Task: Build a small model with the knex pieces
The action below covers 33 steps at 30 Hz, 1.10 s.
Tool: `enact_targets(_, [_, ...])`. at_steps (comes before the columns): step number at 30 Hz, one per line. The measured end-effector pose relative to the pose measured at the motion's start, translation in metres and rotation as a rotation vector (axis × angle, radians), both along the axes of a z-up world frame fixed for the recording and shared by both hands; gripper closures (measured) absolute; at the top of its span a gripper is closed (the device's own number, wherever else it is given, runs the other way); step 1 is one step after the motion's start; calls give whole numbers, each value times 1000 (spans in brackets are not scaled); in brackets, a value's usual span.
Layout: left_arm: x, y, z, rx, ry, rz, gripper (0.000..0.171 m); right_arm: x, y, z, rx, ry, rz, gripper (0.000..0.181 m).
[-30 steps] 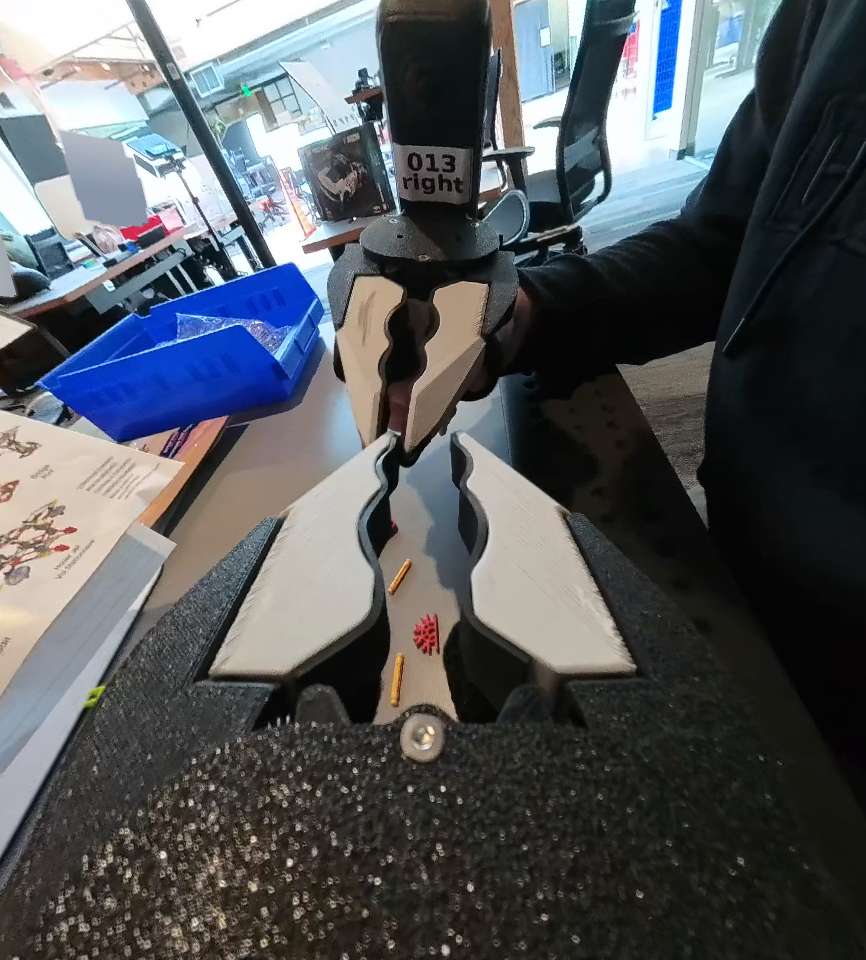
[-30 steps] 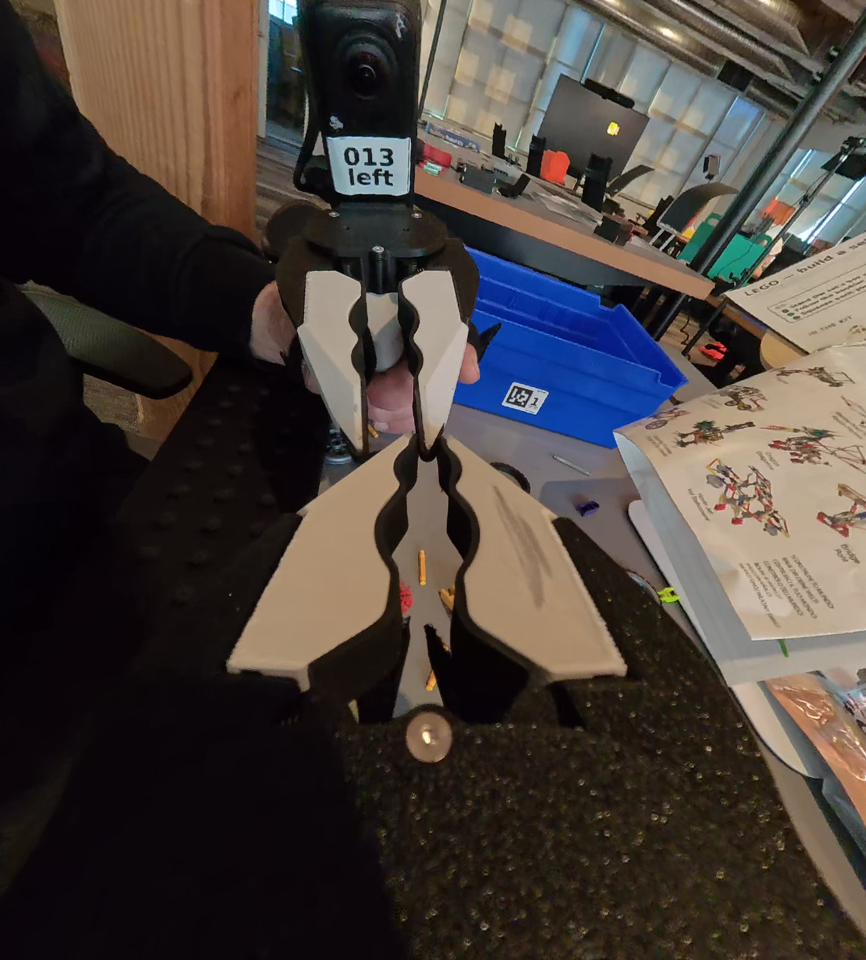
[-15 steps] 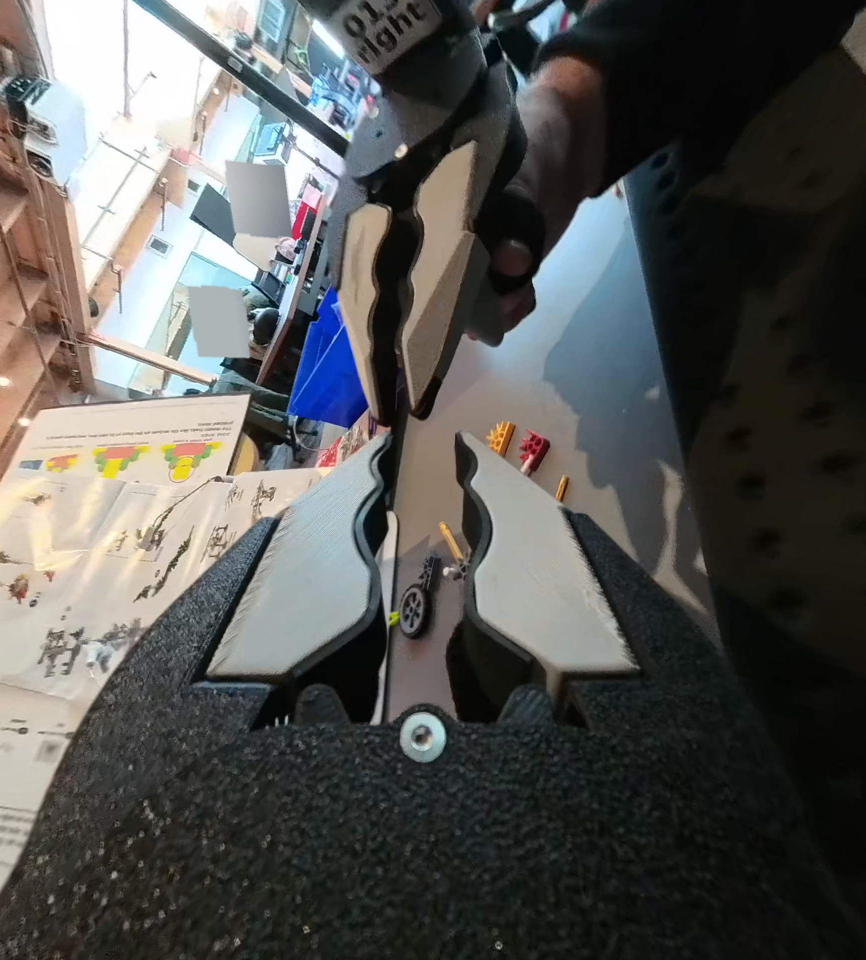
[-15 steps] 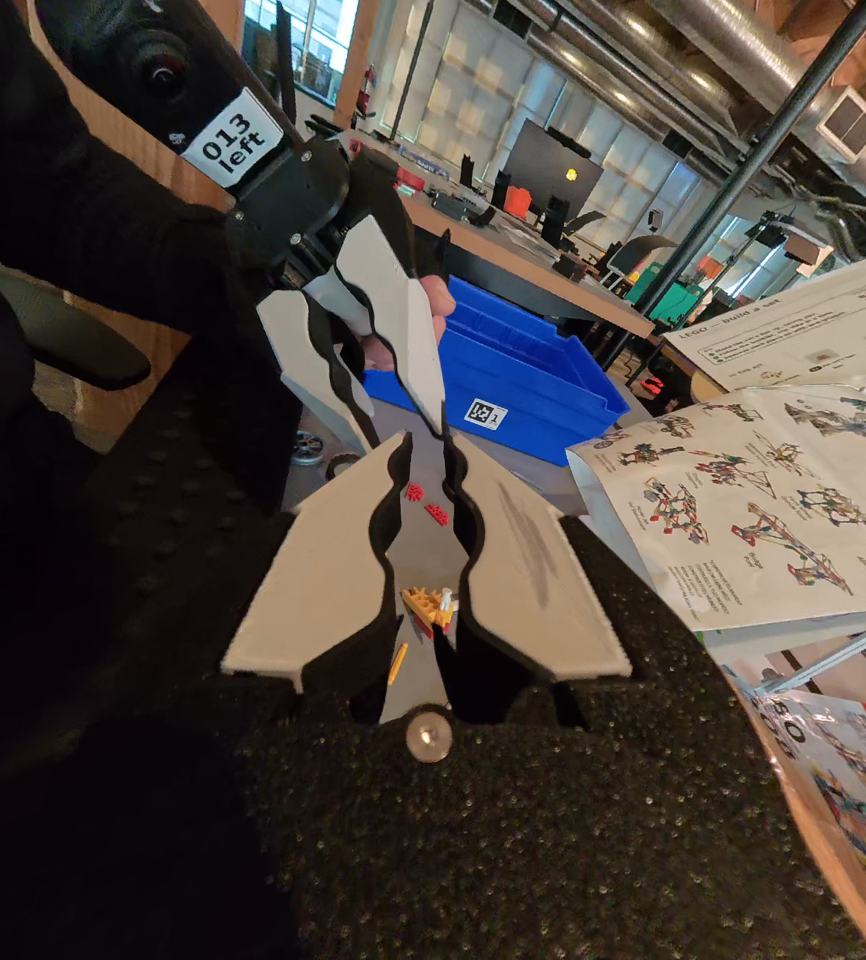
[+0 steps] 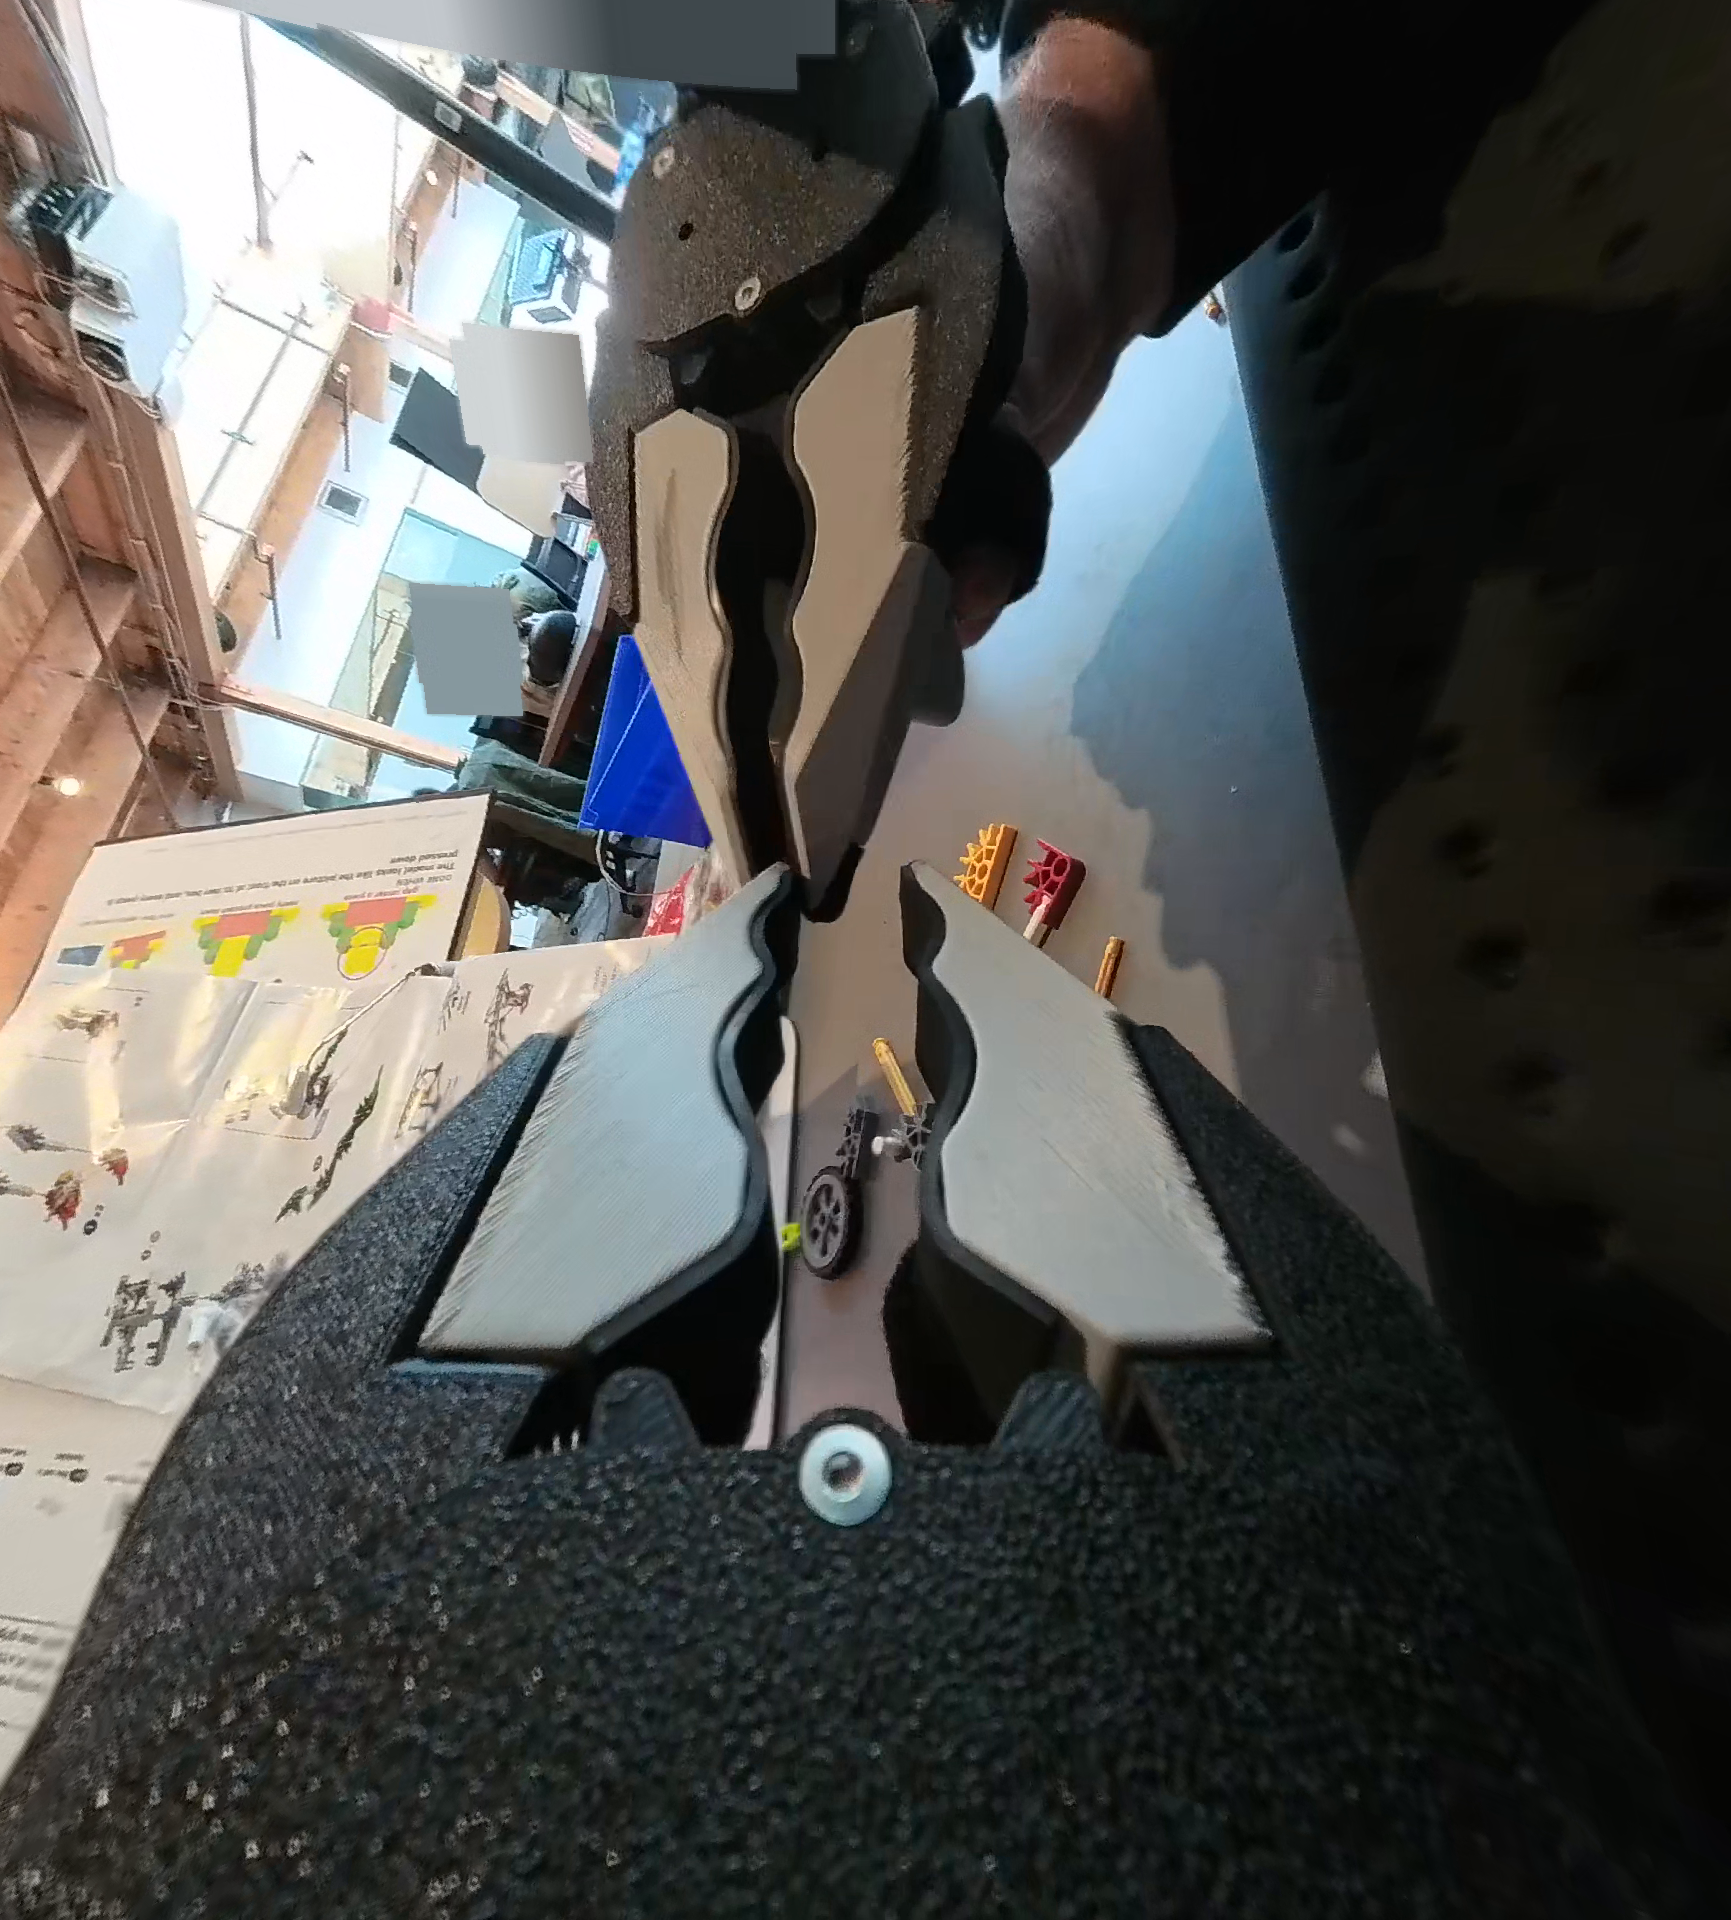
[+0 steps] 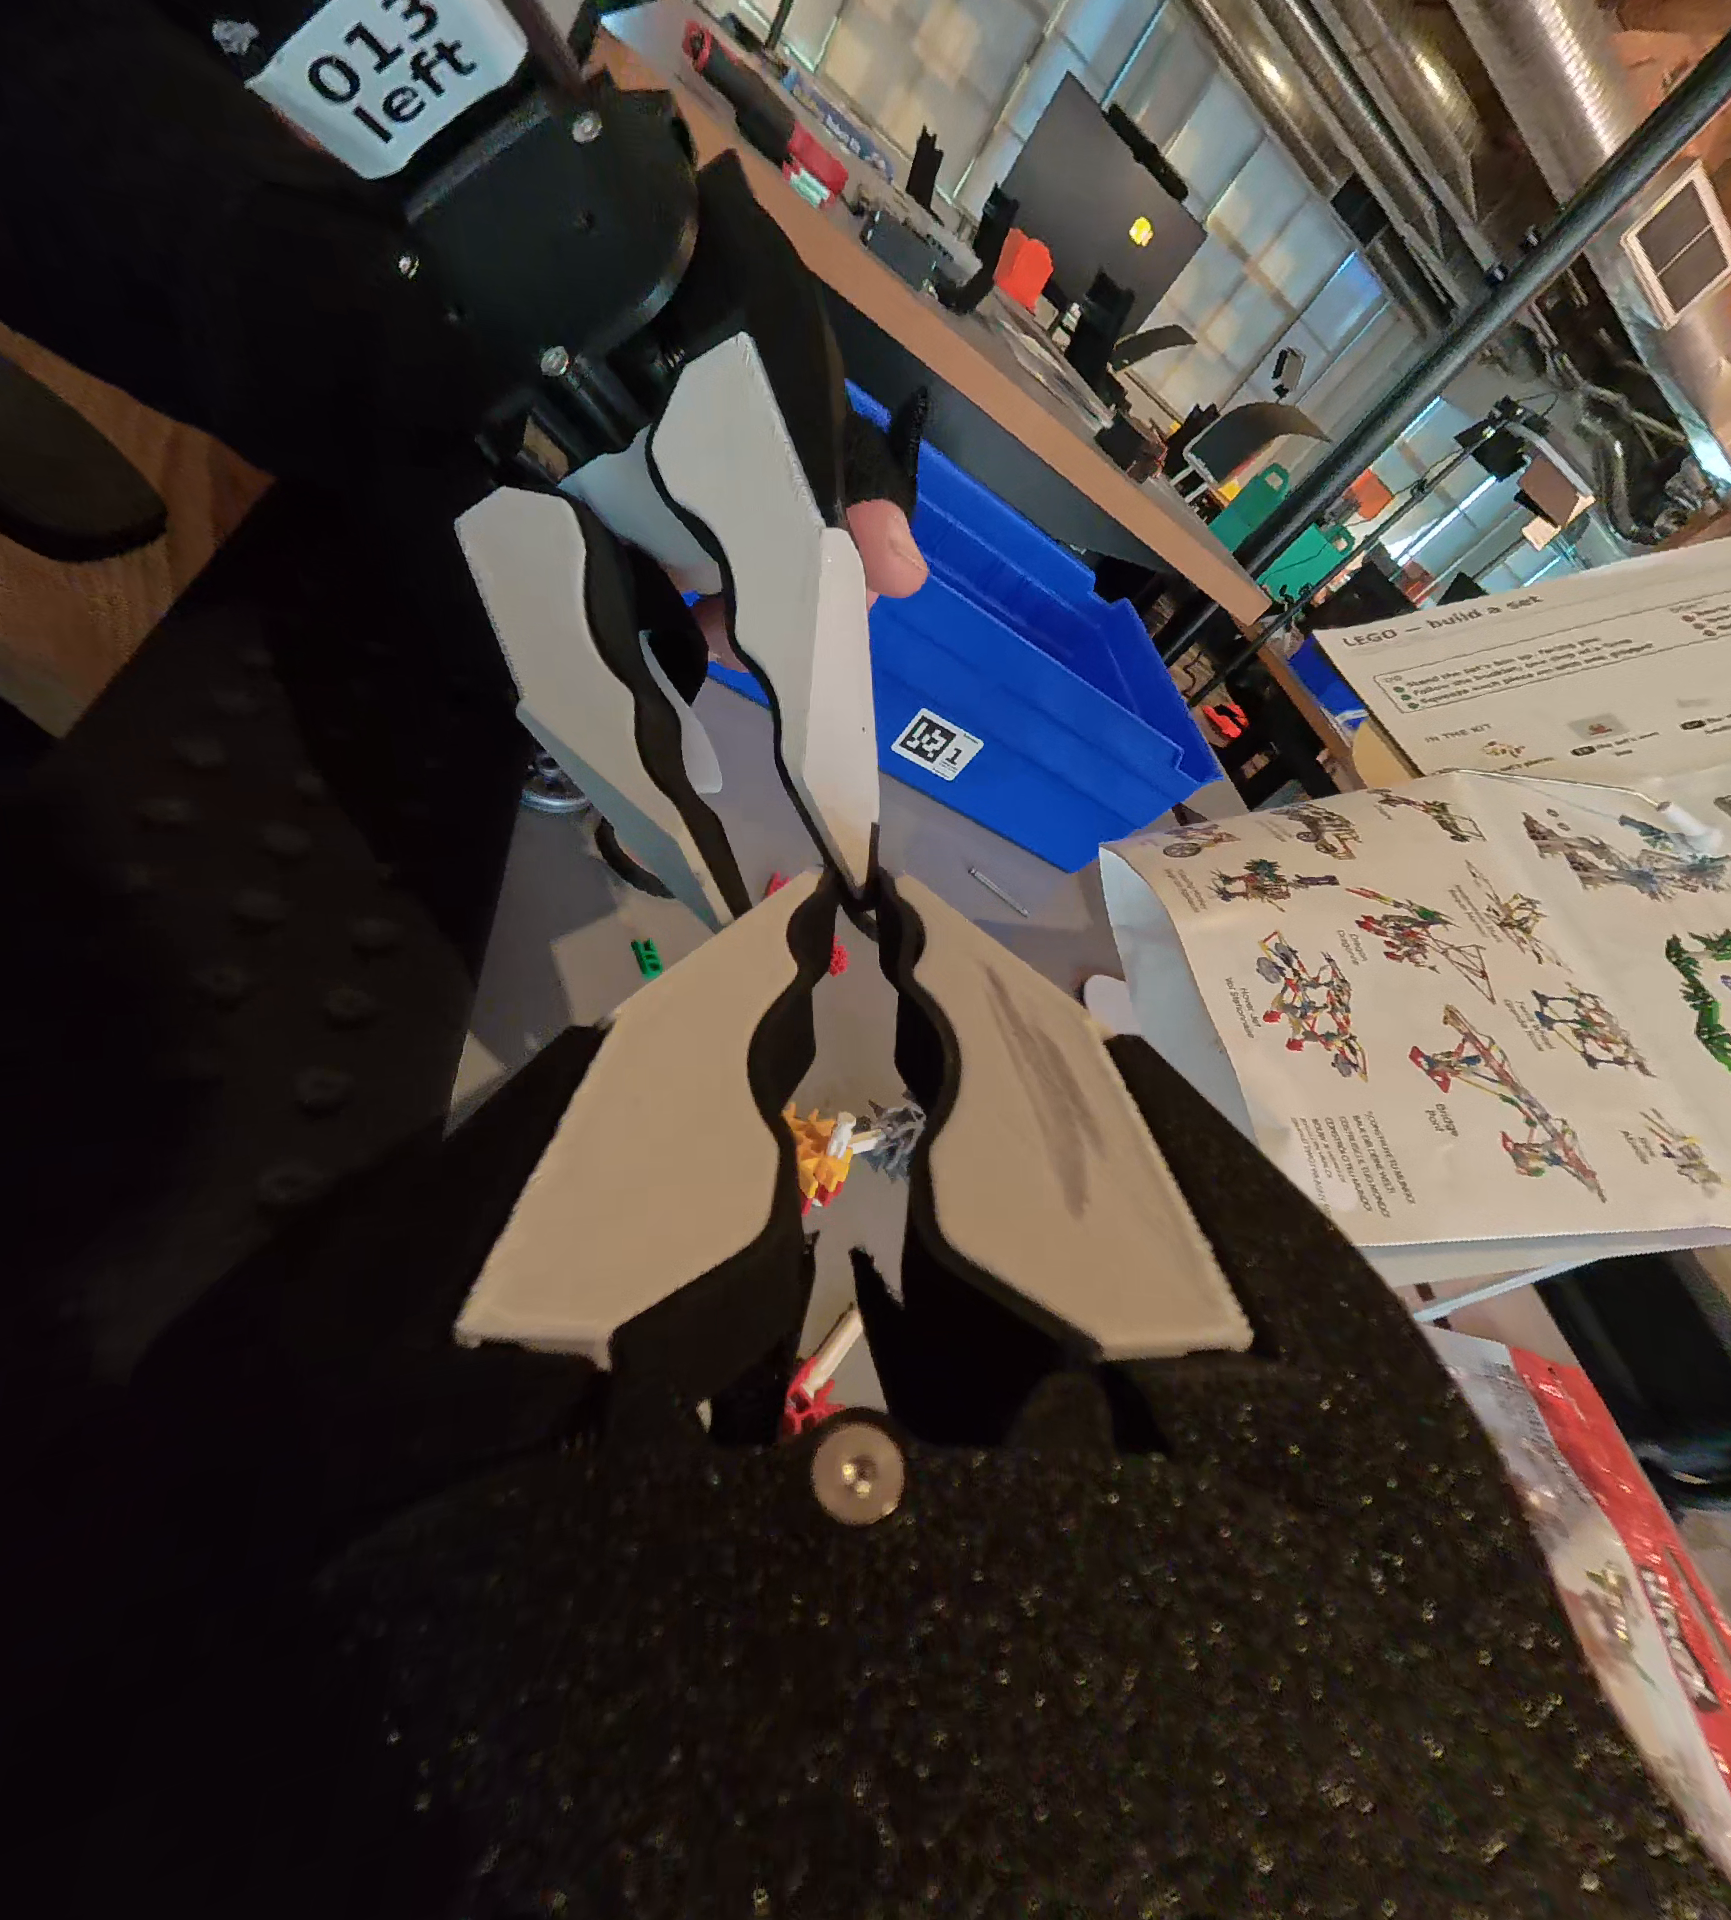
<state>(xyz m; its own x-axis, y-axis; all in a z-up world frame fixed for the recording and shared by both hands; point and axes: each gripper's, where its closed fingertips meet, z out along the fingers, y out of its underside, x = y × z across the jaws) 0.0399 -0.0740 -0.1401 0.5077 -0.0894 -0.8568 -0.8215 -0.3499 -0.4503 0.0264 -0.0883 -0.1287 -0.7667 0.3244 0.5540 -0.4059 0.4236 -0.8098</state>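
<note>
Left tool [image 5: 845, 894] tip-to-tip with right tool [image 6: 853, 896], both parted, empty.

The left gripper [image 5: 845, 888] fills the lower part of the left wrist view, its two grey fingers spread with a clear gap and nothing between them. Over the grey table [image 5: 1131, 748], the right gripper [image 5: 788, 883] points back toward it; its fingertips are drawn close together, and one tip sits at, perhaps touching, the left gripper's left fingertip. Seen through the left gripper's gap, a small black wheel [image 5: 828, 1218] lies on the table, with a yellow rod [image 5: 892, 1075] just beyond it. Past the left gripper's right fingertip lie an orange connector [image 5: 986, 868], a red connector [image 5: 1053, 888] and another yellow rod [image 5: 1108, 964]. Printed instruction sheets [image 5: 217, 1091] lie to the left of the left gripper.
</note>
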Motion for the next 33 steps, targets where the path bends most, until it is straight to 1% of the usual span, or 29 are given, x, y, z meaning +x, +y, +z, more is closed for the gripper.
enact_targets(4, [-2,-1,-3,-1,-55,2,163,0,-2,-6,66,30,-21,177])
enact_targets(10, [-5,0,-13,-23,-116,14,163,-5,0,-17,136,34,-49,177])
enact_targets(11, [-6,0,-15,-32,-123,22,160,-7,1,-17,136,30,-63,176])
enact_targets(12, [-8,1,-16,-27,-135,31,153,-10,3,-16,125,34,-84,175])
enact_targets(16, [-9,3,-15,-23,-136,34,150,-12,5,-15,101,14,-93,174])
enact_targets(19, [-10,2,-14,-7,-176,35,148,-10,5,-9,62,2,-77,172])
enact_targets(21, [-11,2,-13,-4,-180,34,148,-11,7,-7,43,-5,-75,174])
enact_targets(23, [-12,2,-14,-7,-180,36,145,-13,8,-7,34,-16,-85,172])
enact_targets(31, [-8,2,-14,-7,-202,10,147,-8,6,-9,13,-79,-34,177])
enact_targets(33, [-6,1,-14,-8,-204,-3,151,-6,5,-10,13,-99,-10,178])
